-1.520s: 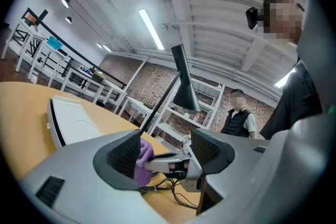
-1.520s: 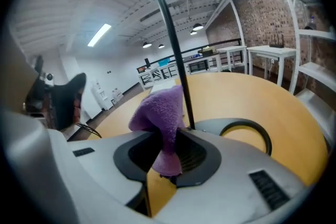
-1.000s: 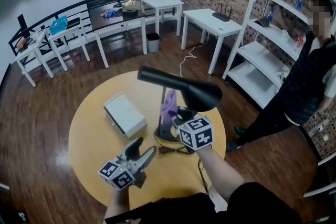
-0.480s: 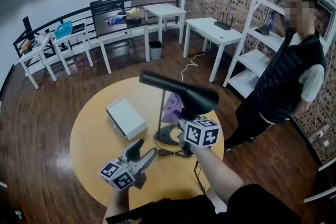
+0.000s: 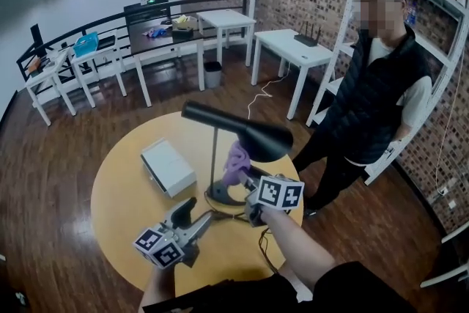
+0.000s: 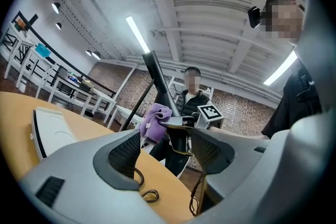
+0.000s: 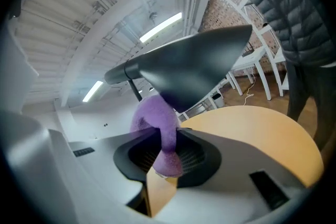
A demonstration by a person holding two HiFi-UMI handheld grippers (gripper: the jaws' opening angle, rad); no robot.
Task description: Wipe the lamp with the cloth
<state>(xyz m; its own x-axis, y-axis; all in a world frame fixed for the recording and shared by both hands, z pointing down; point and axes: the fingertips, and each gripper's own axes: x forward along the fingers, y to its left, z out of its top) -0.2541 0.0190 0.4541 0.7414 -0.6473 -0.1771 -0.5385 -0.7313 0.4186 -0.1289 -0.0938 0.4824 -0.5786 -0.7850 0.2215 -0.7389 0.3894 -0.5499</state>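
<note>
A black desk lamp stands on the round yellow table [image 5: 117, 216], with a cone shade [image 5: 256, 137], a thin pole [image 5: 214, 157] and a round base [image 5: 223, 194]. My right gripper [image 5: 245, 176] is shut on a purple cloth [image 5: 236, 155] just under the shade, beside the pole. In the right gripper view the cloth [image 7: 157, 118] bulges from between the jaws of the right gripper [image 7: 165, 152], up against the shade's underside [image 7: 194, 68]. My left gripper [image 5: 192, 215] hovers open and empty near the table's front. The left gripper [image 6: 165, 149] faces the cloth [image 6: 155, 122].
A white box [image 5: 167, 166] lies on the table left of the lamp. The lamp's cable [image 5: 267, 245] trails off the front edge. A person in a dark vest [image 5: 374, 99] stands close to the table's right side. White shelves and tables line the back.
My right gripper has rolled and shifted left with the cloth, staying under the shade. The person has walked closer to the table. My left gripper has barely moved.
</note>
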